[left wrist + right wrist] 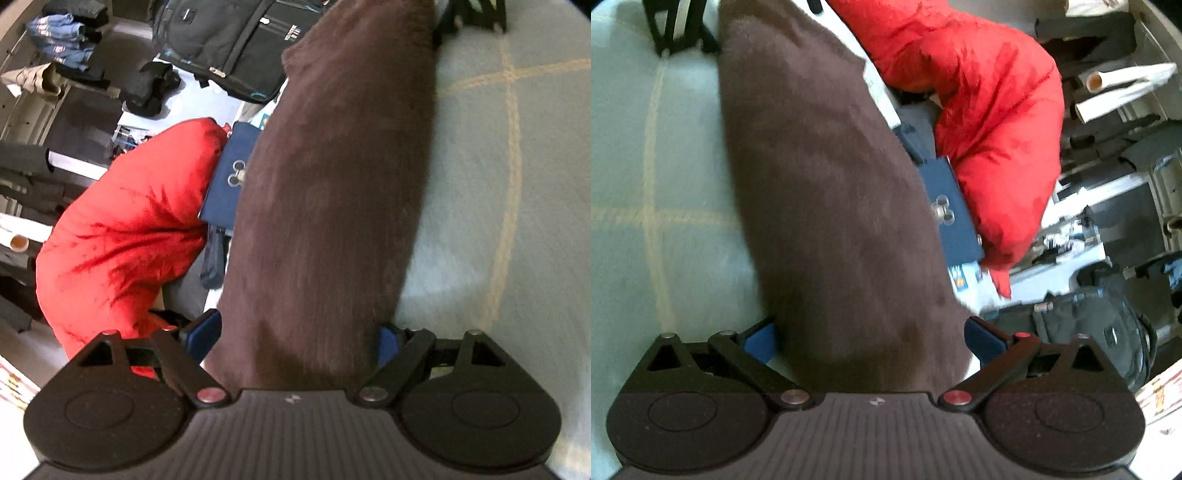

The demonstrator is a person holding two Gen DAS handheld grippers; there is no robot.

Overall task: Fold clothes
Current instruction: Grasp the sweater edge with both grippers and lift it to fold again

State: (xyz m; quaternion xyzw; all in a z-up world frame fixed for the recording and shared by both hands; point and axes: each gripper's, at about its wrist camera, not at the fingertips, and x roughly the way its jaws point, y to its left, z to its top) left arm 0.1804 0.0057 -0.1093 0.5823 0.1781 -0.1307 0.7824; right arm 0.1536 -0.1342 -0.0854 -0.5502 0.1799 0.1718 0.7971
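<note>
- Brown fleecy garment (325,206) runs up the centre of both wrist views, from lower middle to the top, lying on a pale blue checked sheet (498,184).
- Left hand-held gripper (295,339): jaws spread wide, cloth between them, pads not visibly pressing. Right hand-held gripper (871,339): the same.
- We judge it soft, limp, light, with a nap that grips rather than slips; best pinched at a corner or hem.
- Red puffy jacket (990,122) lies beside it.
</note>
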